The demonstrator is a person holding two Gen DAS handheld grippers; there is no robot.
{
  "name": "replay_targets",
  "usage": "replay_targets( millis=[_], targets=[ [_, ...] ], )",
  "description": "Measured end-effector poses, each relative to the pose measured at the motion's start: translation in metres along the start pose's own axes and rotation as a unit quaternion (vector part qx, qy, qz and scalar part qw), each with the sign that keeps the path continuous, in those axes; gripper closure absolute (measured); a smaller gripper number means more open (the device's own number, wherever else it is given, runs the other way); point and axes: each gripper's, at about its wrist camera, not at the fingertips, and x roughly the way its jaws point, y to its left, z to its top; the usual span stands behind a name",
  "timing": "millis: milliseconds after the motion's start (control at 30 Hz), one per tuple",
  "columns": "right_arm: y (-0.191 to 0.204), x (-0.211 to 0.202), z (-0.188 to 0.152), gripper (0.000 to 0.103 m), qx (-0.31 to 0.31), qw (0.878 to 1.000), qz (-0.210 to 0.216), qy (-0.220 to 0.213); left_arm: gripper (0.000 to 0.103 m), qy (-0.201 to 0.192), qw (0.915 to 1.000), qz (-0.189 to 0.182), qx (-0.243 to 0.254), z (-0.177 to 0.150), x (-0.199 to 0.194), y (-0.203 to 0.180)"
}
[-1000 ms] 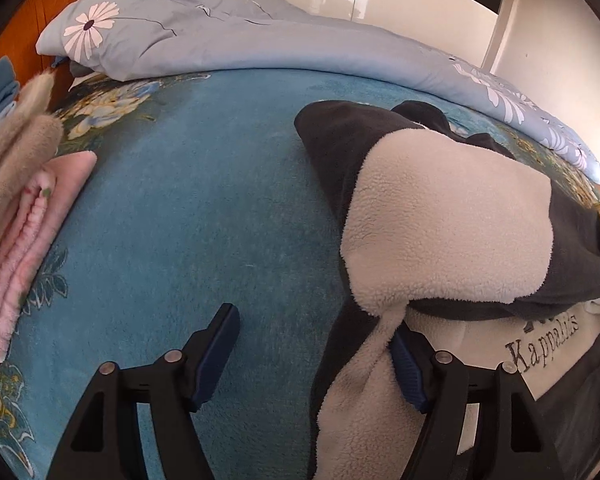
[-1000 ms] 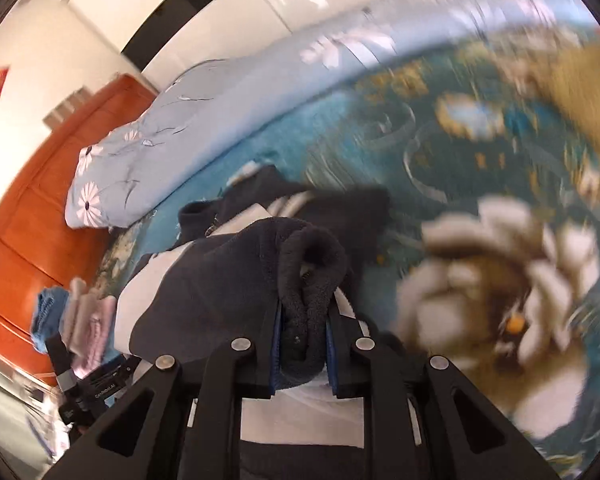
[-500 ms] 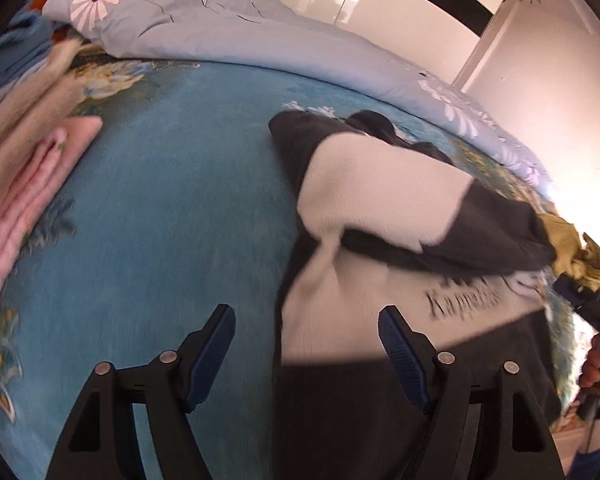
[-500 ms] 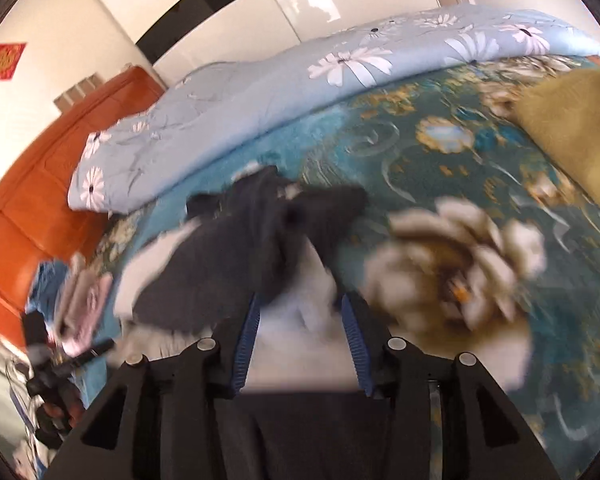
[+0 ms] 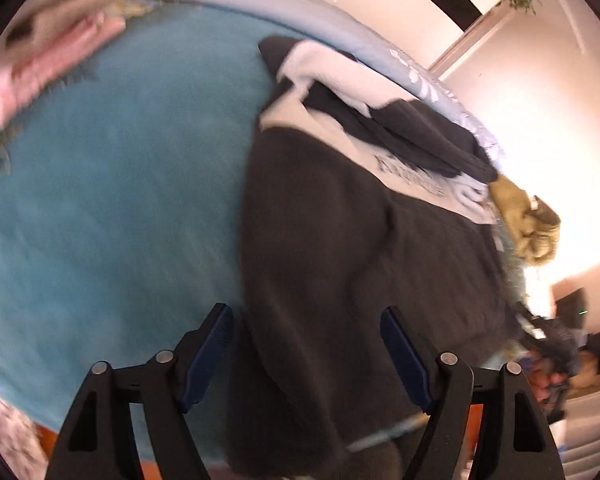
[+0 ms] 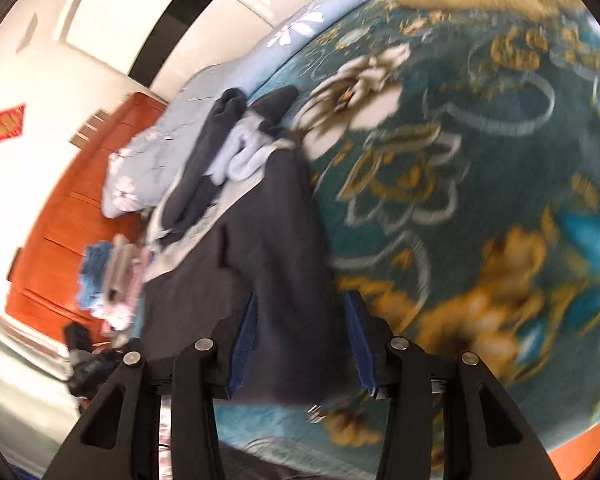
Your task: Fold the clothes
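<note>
A: Where to look for the sweatshirt?

B: Flat on the teal bed blanket, both sleeves crossed over the lettered white chest, dark hem nearest the cameras. From the right wrist, same sweatshirt running up toward the pale blue duvet.

A: And the fingers?

B: Left gripper spread wide, nothing pinched, left edge of the hem lying beneath the gap. Right gripper released too, parted about halfway, dark cloth lying between the blue pads without visibly being squeezed.

A: Next step, probably?

B: Looks like taking the hem to fold it up over the chest. Drop both sets of pads onto the two hem corners. Bite both layers of the thick fleece, not just the top one. Lift together, keep the edge taut and level, carry it up over the crossed sleeves without dragging them loose. Mind the blur; slow down before closing.

A: Anything nearby to avoid?

B: Folded pink and beige pile well off to the left, mustard garment just past the right sleeve. Stay clear of both.

A: Different from a second ago?

B: Plenty. Then, right pads clamped on a dark sleeve held up over the body; now let go, sleeve lying across the chest. Then, fleecy white lining close up against the left gripper's right pad; now only dark body cloth there, chest and lettering far up the view. Both views pulled back toward the hem end.
</note>
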Motion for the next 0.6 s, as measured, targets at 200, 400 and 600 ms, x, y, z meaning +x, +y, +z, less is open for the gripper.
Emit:
replay_targets(
  millis=[200, 400, 600],
  targets=[
    [-0.013, -0.007, -0.014, 0.057, 0.039, 0.997, 0.061, -0.005, 0.022, 0.008, 0.9973, -0.057, -0.044, -0.019, -0.009, 0.006],
    [-0.018, -0.01, -0.012, 0.057, 0.045, 0.996, 0.074, 0.01, 0.022, 0.012, 0.993, -0.09, -0.076, -0.024, -0.01, 0.016],
    [-0.02, 0.0, -0.005, 0.056, 0.071, 0.987, 0.146, -0.006, 0.021, -0.006, 0.9812, -0.136, -0.137, -0.028, -0.012, 0.031]
  ],
)
